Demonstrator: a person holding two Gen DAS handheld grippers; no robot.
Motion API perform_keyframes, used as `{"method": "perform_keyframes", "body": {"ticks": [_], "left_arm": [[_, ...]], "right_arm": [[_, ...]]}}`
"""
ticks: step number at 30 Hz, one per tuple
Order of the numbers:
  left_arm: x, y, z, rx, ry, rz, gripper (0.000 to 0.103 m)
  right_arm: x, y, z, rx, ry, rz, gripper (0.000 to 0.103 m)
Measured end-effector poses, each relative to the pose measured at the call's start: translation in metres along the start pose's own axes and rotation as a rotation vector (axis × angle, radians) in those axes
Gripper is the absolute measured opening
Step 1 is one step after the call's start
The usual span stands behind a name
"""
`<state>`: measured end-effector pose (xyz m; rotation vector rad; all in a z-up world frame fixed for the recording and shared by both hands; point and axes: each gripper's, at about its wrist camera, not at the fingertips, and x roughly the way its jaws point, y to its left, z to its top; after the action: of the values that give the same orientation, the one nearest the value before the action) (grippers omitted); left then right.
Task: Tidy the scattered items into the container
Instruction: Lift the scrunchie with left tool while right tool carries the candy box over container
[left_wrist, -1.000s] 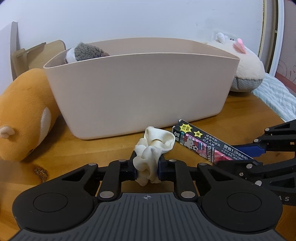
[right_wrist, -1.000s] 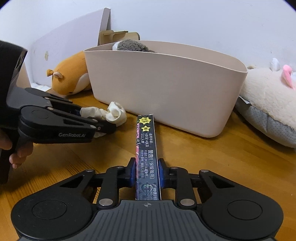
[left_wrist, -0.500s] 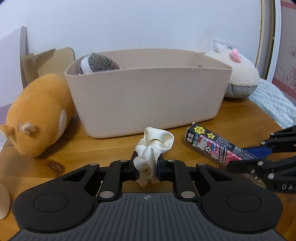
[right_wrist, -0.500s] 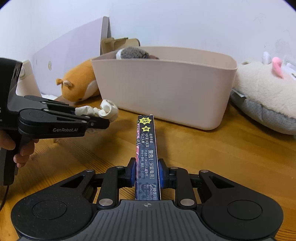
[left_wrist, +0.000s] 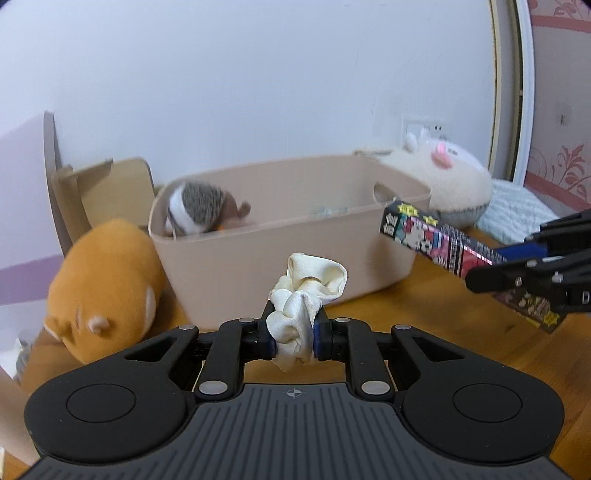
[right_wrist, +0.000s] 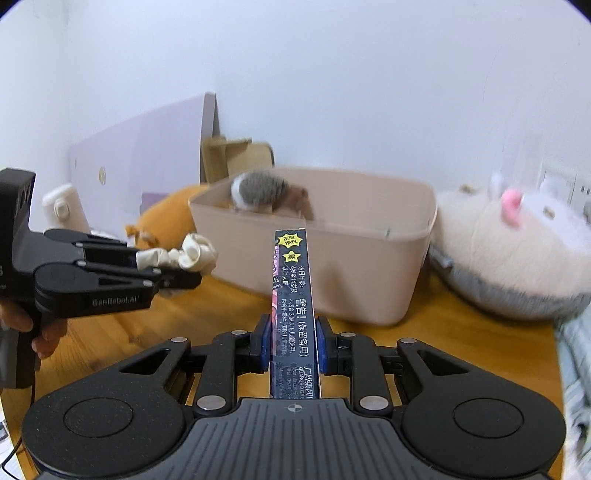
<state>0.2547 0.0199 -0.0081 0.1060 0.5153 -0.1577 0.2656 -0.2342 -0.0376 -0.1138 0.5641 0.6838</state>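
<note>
While my left claw pinches the cream satin scrunchie, my right claw clamps the long dark printed carton, beige plastic tub just ahead of both.

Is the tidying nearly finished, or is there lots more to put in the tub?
Partly done. A grey plush already sits inside the beige tub. In hand now: the left gripper holds a cream scrunchie and the right gripper holds a dark cartoon box, both off the table but not yet over the tub. The orange plush and white plush lie outside it.
</note>
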Motion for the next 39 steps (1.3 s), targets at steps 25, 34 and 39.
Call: {"method": "perform_keyframes", "body": {"ticks": [25,34,39], "left_arm": [[0.038,0.029,0.097,-0.044,-0.019,0.041,0.017],[0.086,0.046,0.11,-0.103,0.085,0.043,0.018],[0.112,0.05,0.112,-0.126,0.137,0.042,0.018]], "right_arm": [[0.018,-0.025,0.093,0.017,-0.105,-0.035,0.022],[0.059,-0.037,0.108,0.037,-0.071,-0.067,0.023],[0.085,-0.043,0.11,0.048,-0.041,-0.102,0.023]]}}
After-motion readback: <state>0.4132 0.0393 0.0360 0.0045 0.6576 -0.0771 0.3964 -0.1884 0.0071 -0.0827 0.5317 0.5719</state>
